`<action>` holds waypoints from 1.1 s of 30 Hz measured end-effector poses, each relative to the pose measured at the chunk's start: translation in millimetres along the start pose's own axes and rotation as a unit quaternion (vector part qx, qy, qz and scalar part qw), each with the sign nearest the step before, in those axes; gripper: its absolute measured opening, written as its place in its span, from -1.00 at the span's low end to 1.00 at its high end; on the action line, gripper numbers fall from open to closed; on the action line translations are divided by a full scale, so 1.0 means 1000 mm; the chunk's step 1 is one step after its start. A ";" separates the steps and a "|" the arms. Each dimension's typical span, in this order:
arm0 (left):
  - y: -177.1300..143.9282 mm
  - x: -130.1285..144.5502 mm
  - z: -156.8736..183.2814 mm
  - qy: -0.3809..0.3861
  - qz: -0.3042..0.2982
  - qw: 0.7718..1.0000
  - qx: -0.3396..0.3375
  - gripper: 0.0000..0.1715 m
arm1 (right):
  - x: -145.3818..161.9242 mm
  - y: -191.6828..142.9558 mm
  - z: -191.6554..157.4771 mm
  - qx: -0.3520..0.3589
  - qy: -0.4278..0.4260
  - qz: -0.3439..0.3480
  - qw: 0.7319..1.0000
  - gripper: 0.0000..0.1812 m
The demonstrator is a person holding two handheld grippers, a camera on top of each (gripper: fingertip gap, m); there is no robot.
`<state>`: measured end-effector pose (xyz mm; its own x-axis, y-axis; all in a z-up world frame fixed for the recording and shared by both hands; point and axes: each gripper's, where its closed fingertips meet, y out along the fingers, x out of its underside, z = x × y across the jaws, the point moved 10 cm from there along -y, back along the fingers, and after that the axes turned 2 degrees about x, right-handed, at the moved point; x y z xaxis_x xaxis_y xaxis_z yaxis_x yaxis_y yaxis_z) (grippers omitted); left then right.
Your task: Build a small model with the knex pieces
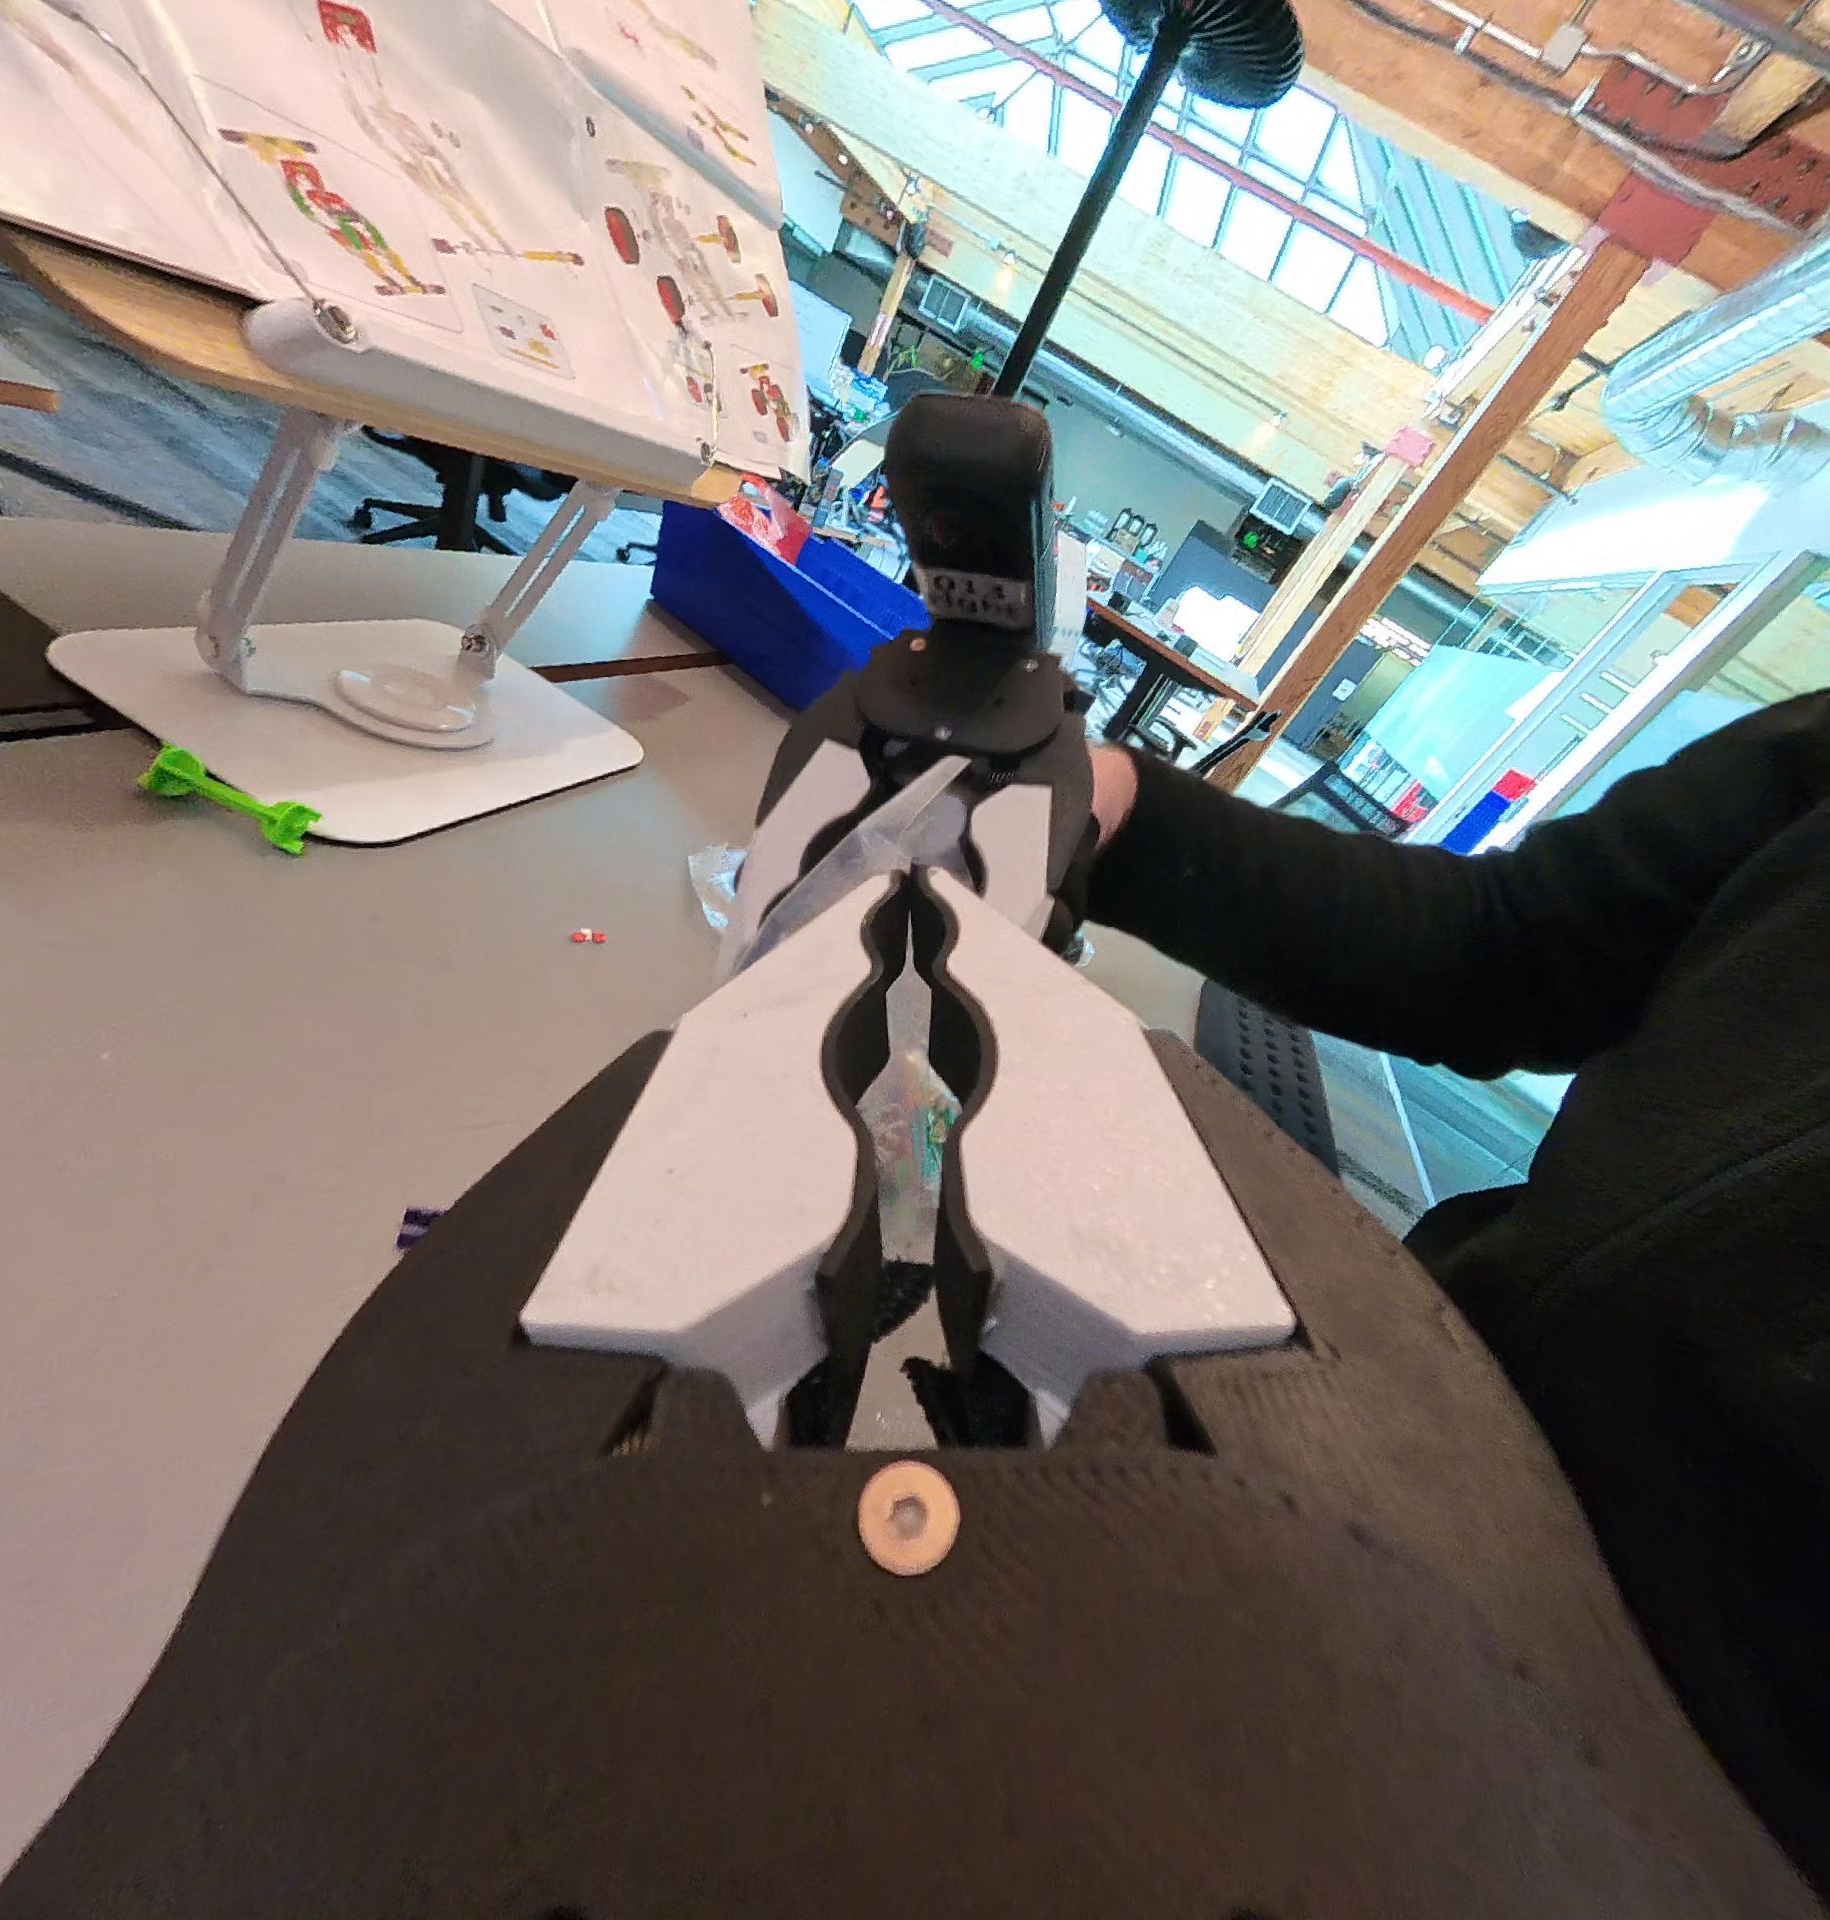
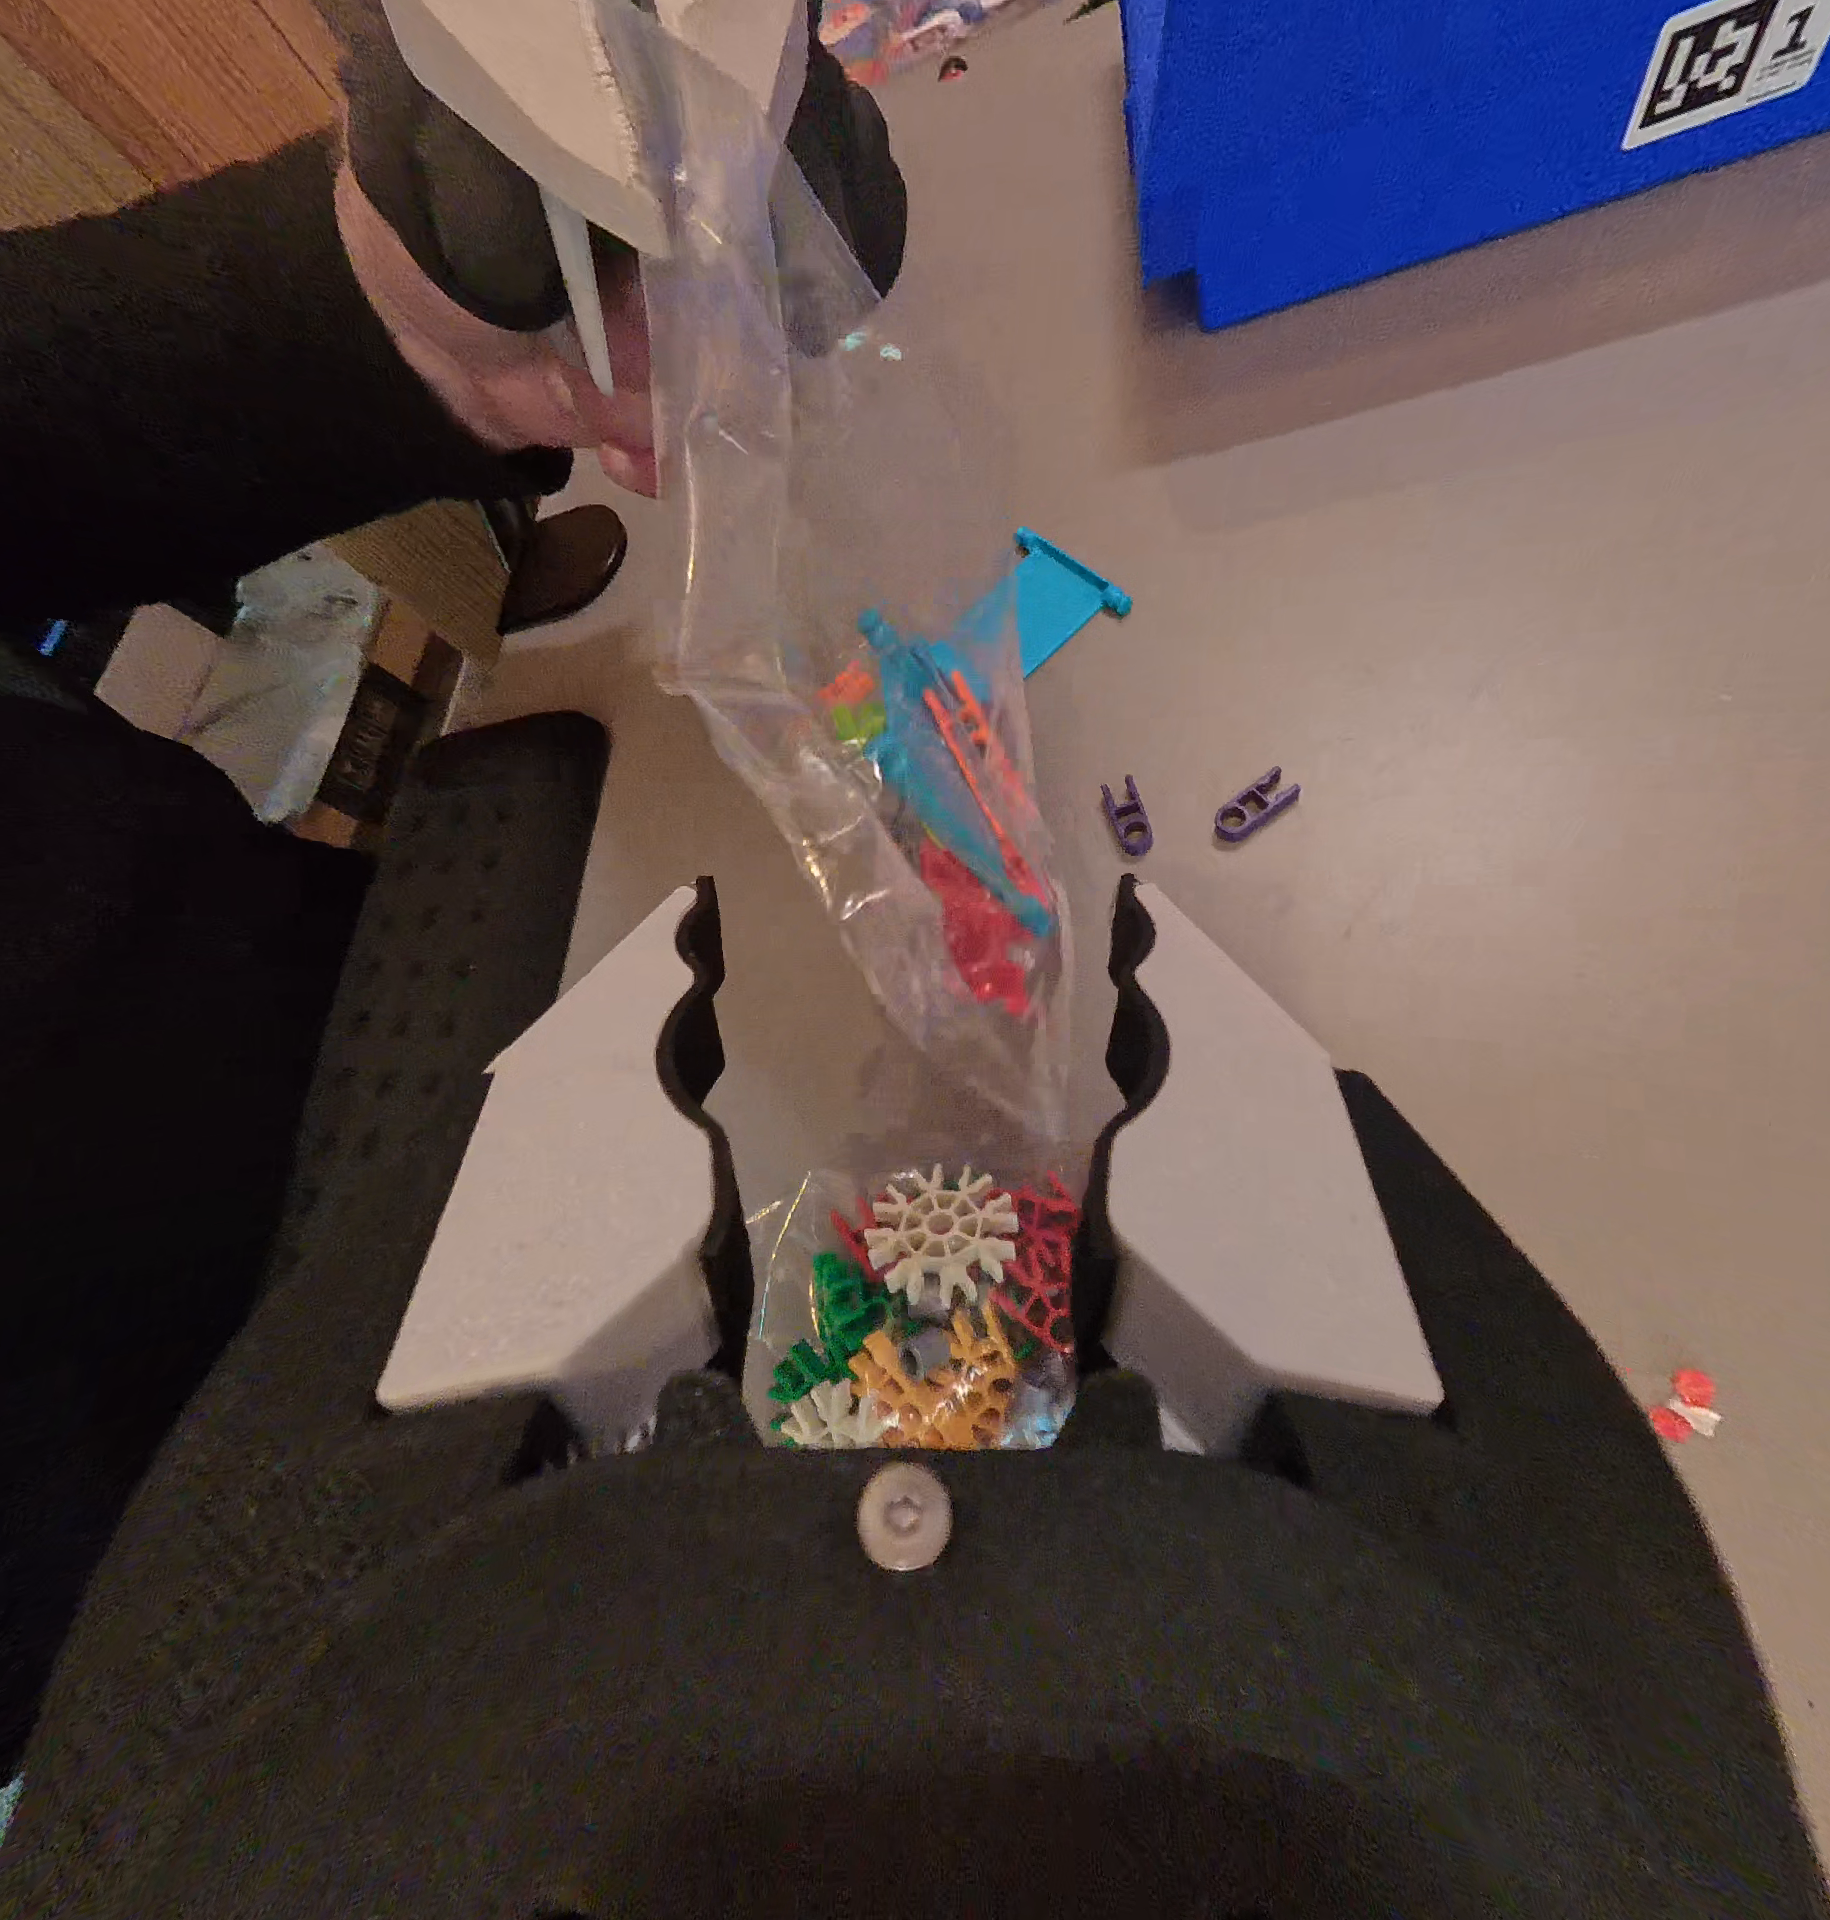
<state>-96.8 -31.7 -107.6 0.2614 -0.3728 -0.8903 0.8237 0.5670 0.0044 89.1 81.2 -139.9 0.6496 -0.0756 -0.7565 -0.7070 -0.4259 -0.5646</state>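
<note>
A clear plastic bag (image 2: 890, 790) holds several small colourful construction-toy pieces. My left gripper (image 1: 916, 883) is shut on the bag's upper part; plastic shows between its fingers (image 1: 906, 1132). In the right wrist view the left gripper (image 2: 682, 156) holds the bag up from the top. My right gripper (image 2: 916, 904) is open, and the bag hangs down between its fingers. The bag's bottom, with white, green, yellow and red connectors (image 2: 937, 1309), rests near the right gripper's palm. The right gripper (image 1: 921, 810) also faces the left wrist camera.
A blue bin (image 2: 1410, 156) stands on the grey table. Two purple clips (image 2: 1127, 816) (image 2: 1254, 805), a teal flag piece (image 2: 1062, 608) and red bits (image 2: 1685, 1403) lie loose. A green rod (image 1: 227, 798) lies by a white stand (image 1: 371, 707) holding instruction sheets. A black sleeve (image 1: 1410, 914) reaches in. The tips of one gripper are about 10 centimeters away from the tips of the other.
</note>
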 end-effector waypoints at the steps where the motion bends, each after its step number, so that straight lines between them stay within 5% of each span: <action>1: 0.002 -0.001 0.001 0.000 0.002 1.000 0.006 -1.00 | 0.000 0.002 -0.002 -0.003 -0.007 0.004 1.000 -0.30; 4: 0.006 -0.003 0.001 -0.001 0.005 1.000 0.009 -1.00 | 0.000 0.000 -0.004 -0.001 -0.012 0.014 1.000 -0.81; 6: 0.001 -0.003 -0.002 -0.002 0.015 1.000 0.000 -1.00 | -0.006 -0.008 -0.006 0.012 -0.023 0.011 1.000 -0.97; 18: -0.026 0.013 -0.008 -0.020 0.059 0.998 -0.032 -1.00 | -0.036 -0.013 -0.017 0.045 -0.072 -0.081 0.993 -0.98; 22: -0.023 0.029 -0.017 -0.063 0.006 0.997 -0.036 -0.13 | -0.037 -0.005 -0.016 0.026 -0.068 -0.091 0.993 -0.99; 25: -0.008 0.037 -0.013 -0.053 -0.036 0.998 -0.012 -0.47 | -0.046 -0.005 -0.023 0.008 -0.071 -0.072 0.995 -0.99; 27: -0.001 0.038 -0.014 -0.040 -0.047 0.998 -0.016 -0.99 | -0.049 -0.002 -0.025 0.003 -0.070 -0.088 0.994 -0.99; 30: -0.003 0.034 -0.014 -0.040 -0.017 0.999 -0.003 -1.00 | -0.046 -0.008 -0.018 0.026 -0.037 -0.076 0.996 -0.49; 33: -0.010 0.030 -0.015 -0.045 0.009 0.999 0.004 -1.00 | -0.032 -0.023 -0.012 0.014 0.005 -0.018 1.000 -0.64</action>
<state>-104.2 -37.6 -141.1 0.3199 -0.4266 -0.8460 0.8224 0.5684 0.0244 88.0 82.4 -98.8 0.6778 -0.0697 -0.7320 -0.6905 -0.4027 -0.6009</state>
